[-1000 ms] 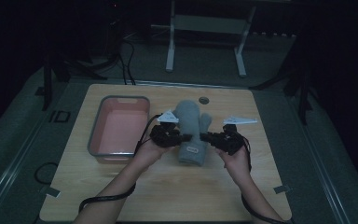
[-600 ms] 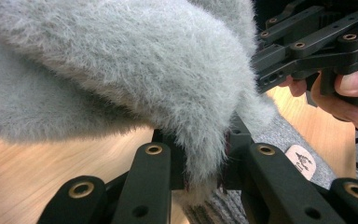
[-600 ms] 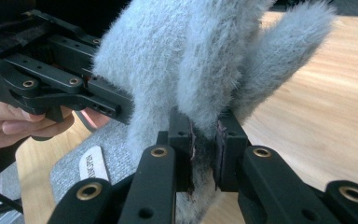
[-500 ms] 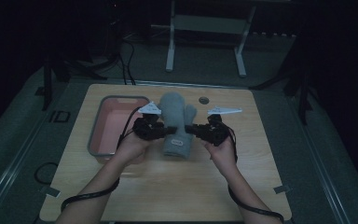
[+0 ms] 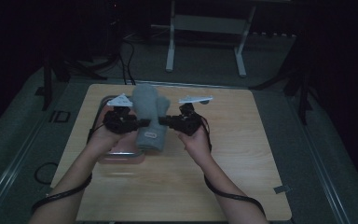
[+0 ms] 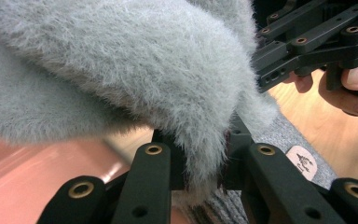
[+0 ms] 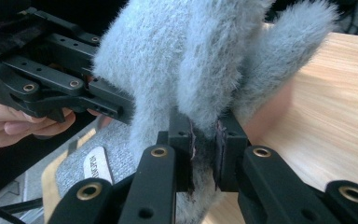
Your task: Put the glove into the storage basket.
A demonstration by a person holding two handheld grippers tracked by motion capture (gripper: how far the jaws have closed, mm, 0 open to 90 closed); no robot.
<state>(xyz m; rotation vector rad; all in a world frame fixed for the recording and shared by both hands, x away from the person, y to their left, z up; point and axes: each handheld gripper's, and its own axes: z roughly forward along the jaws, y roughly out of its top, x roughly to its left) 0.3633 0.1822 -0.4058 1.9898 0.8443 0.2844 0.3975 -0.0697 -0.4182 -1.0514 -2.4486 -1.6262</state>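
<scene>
- The left gripper (image 5: 142, 123) is clamped on one side edge of a grey fuzzy mitten (image 5: 150, 114); in its own view the jaws pinch a fold of the fur (image 6: 200, 154) between them.
- The right gripper (image 5: 164, 121) bites the opposite edge the same way, its pads (image 7: 185, 144) squeezed onto the fabric.
- Gripping both edges at once likely keeps the mitten spread flat and hanging straight, so it can be carried without crumpling.
- The mitten hangs in the air between the two hands, above the wooden table (image 5: 242, 158) and partly over the pink tray (image 5: 116, 156) at the left, thumb and finger part up, cuff down.
- It looks soft and long-piled on the hand part, with a smoother ribbed knit cuff that bears a small pale label (image 5: 151, 135). Such limp stuff will sag wherever it is not held.
</scene>
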